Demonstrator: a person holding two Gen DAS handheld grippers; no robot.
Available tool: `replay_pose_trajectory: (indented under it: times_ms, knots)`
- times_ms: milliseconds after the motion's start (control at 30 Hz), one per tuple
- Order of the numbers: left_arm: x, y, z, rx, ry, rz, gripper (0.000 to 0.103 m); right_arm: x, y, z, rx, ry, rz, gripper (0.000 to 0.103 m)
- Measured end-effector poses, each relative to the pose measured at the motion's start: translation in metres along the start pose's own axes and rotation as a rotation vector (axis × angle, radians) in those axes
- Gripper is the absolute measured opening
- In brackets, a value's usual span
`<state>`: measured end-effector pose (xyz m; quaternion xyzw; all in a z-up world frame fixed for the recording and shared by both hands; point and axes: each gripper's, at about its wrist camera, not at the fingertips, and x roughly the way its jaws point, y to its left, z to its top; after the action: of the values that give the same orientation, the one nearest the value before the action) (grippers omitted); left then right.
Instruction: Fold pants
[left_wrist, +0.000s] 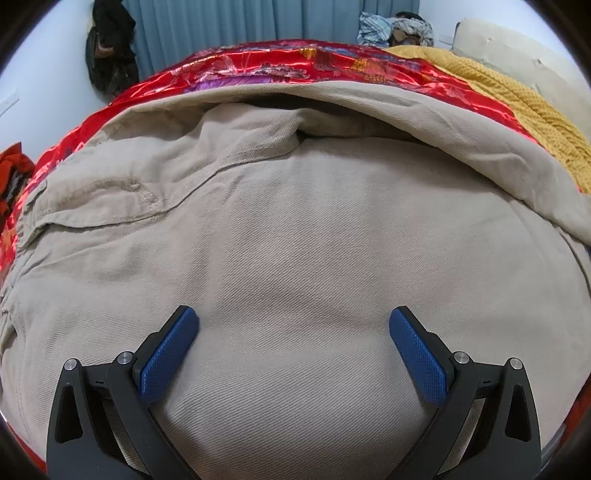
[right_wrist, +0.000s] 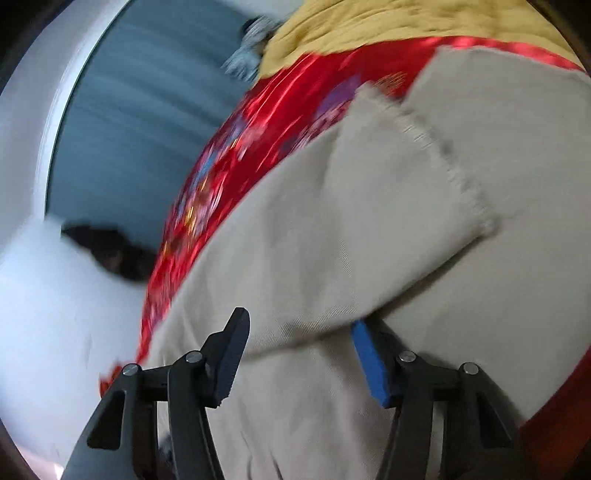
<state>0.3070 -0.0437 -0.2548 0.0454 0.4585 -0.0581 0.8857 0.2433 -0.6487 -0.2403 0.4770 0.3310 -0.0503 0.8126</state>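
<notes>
Beige pants (left_wrist: 295, 229) lie spread on a red floral satin bedspread (left_wrist: 258, 70). In the left wrist view a seam and pocket stitching show at upper left, and a fold runs along the far edge. My left gripper (left_wrist: 293, 317) is open just above the cloth, holding nothing. In the right wrist view, which is blurred, the pants (right_wrist: 369, 229) show a frayed leg hem (right_wrist: 454, 177) laid over another layer. My right gripper (right_wrist: 299, 325) is open, its jaws either side of a fold of the cloth.
A mustard knit blanket (left_wrist: 517, 96) lies at the far right of the bed, also in the right wrist view (right_wrist: 369, 26). Blue curtains (left_wrist: 221, 26) hang behind. A dark garment (left_wrist: 110, 48) hangs on the wall at left. Bundled clothes (left_wrist: 395, 27) sit at the back.
</notes>
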Motion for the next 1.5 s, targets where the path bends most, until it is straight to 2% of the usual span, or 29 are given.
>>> replay_pose_trajectory:
  times_ms: [67,133,167,200,233,300,333,433,567,733,833,1033,1067,1100,1133,1167,1200,1267,1333,1367,1400,1433,1500]
  knots:
    - [0.0,0.0,0.0,0.001,0.001,0.001,0.102,0.001,-0.003,0.005,0.055,-0.031,-0.002,0.057]
    - [0.0,0.0,0.001,0.001,0.003,0.002,0.102,0.005,-0.007,0.009,0.086,-0.052,-0.019,0.049]
    - [0.0,0.0,0.001,0.0,0.005,0.002,0.102,0.007,-0.008,0.011,0.083,-0.066,-0.045,0.035]
    - [0.0,0.0,0.002,-0.002,0.01,0.001,0.102,0.008,-0.007,0.014,0.069,-0.083,-0.085,0.011]
    - [-0.002,0.0,0.004,-0.004,0.024,0.0,0.102,0.006,-0.005,0.018,0.047,-0.1,-0.113,0.004]
    - [-0.009,0.004,0.014,-0.025,0.082,-0.02,0.102,-0.005,0.003,0.024,0.013,-0.139,-0.088,0.004]
    - [-0.02,0.01,0.021,-0.07,0.102,-0.065,0.102,-0.012,0.01,0.027,-0.008,-0.159,-0.06,0.004]
    - [-0.049,0.036,0.037,-0.242,0.03,-0.244,0.102,-0.043,0.052,0.036,-0.142,-0.222,0.017,0.004]
    - [-0.045,0.085,0.075,-0.502,-0.014,-0.388,0.102,-0.081,0.103,0.036,-0.277,-0.263,0.137,0.004]
    - [-0.011,0.123,0.113,-0.66,0.007,-0.425,0.102,-0.13,0.145,0.02,-0.389,-0.266,0.287,0.004]
    - [-0.001,0.132,0.123,-0.71,0.011,-0.457,0.102,-0.163,0.16,0.007,-0.466,-0.267,0.367,0.004]
    - [0.015,0.136,0.134,-0.689,0.07,-0.459,0.101,-0.223,0.144,-0.013,-0.531,-0.254,0.527,0.004]
    - [0.014,0.135,0.133,-0.68,0.075,-0.456,0.093,-0.229,0.14,-0.014,-0.528,-0.243,0.562,0.004]
    - [0.014,0.134,0.133,-0.667,0.074,-0.451,0.051,-0.232,0.138,-0.012,-0.526,-0.232,0.582,0.004]
    - [0.014,0.132,0.134,-0.651,0.09,-0.447,0.016,-0.234,0.135,-0.01,-0.528,-0.222,0.595,0.004]
    - [0.017,0.131,0.133,-0.654,0.127,-0.446,0.004,-0.232,0.131,-0.008,-0.536,-0.214,0.579,0.004]
    - [0.018,0.132,0.134,-0.666,0.139,-0.431,0.004,-0.226,0.126,-0.002,-0.535,-0.207,0.536,0.004]
    - [0.008,0.129,0.144,-0.667,0.118,-0.42,0.003,-0.195,0.111,0.02,-0.486,-0.148,0.388,0.004]
    - [-0.011,0.128,0.158,-0.676,0.054,-0.43,0.003,-0.16,0.103,0.043,-0.47,-0.092,0.271,0.004]
    - [-0.028,0.127,0.168,-0.676,-0.005,-0.44,0.003,-0.134,0.105,0.061,-0.494,-0.071,0.172,0.004]
    - [-0.048,0.127,0.174,-0.67,-0.07,-0.447,0.003,-0.121,0.11,0.071,-0.514,-0.069,0.141,0.004]
    - [-0.074,0.127,0.178,-0.655,-0.149,-0.444,0.004,-0.11,0.122,0.085,-0.54,-0.083,0.148,0.004]
    - [-0.114,0.128,0.172,-0.625,-0.256,-0.416,0.005,-0.112,0.154,0.103,-0.579,-0.143,0.249,0.004]
